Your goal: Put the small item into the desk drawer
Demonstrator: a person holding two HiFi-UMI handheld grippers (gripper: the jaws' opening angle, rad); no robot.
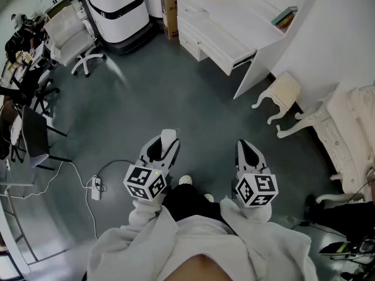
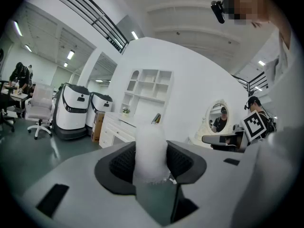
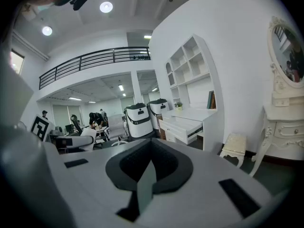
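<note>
The left gripper (image 1: 167, 140) clamps a white fluffy item (image 2: 150, 151) (upright between its jaws). The right gripper (image 1: 244, 145) is closed, empty. The desk (image 1: 199, 4) drawer (image 1: 225, 50) stands open, well apart.

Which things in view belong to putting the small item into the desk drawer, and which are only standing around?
Belong to the job:
- small white item, held in the left gripper
- desk drawer, pulled open
- white desk

Only standing around:
- stool
- office chair
- power strip
- cardboard box
- right gripper, shut and empty
</note>
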